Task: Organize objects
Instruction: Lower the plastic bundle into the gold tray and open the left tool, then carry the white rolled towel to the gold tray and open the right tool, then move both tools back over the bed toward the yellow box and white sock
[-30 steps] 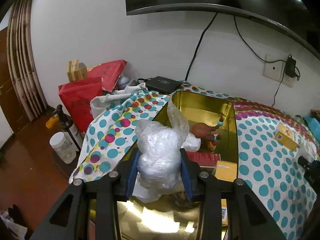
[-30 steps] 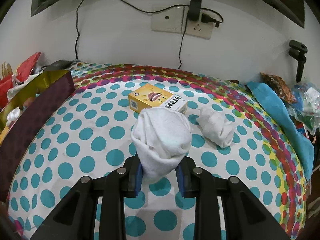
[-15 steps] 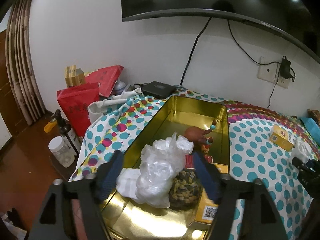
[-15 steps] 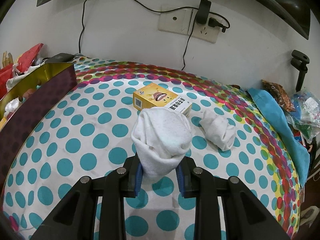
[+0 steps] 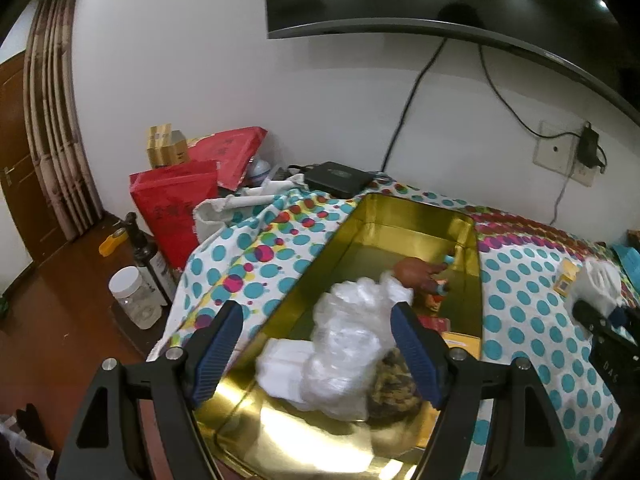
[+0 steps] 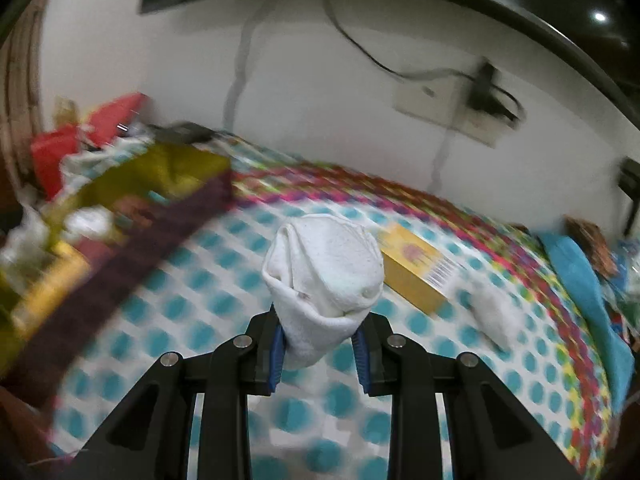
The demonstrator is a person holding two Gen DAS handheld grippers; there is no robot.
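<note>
The left gripper (image 5: 316, 344) stood wide, its jaws just opened, clear of the plastic bag (image 5: 348, 344) now lying in the gold tin (image 5: 404, 212) among boxes and a brown figurine (image 5: 416, 272). The right gripper (image 6: 320, 344) pinched a rolled white sock (image 6: 324, 268) above the dotted cloth (image 6: 192, 300). Beyond lay a yellow box (image 6: 416, 268) and a second sock (image 6: 492, 312), judged still to be packed.

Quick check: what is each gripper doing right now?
Left gripper: open, clear plastic bag released into gold tin box.
Right gripper: shut on rolled white sock.
</note>
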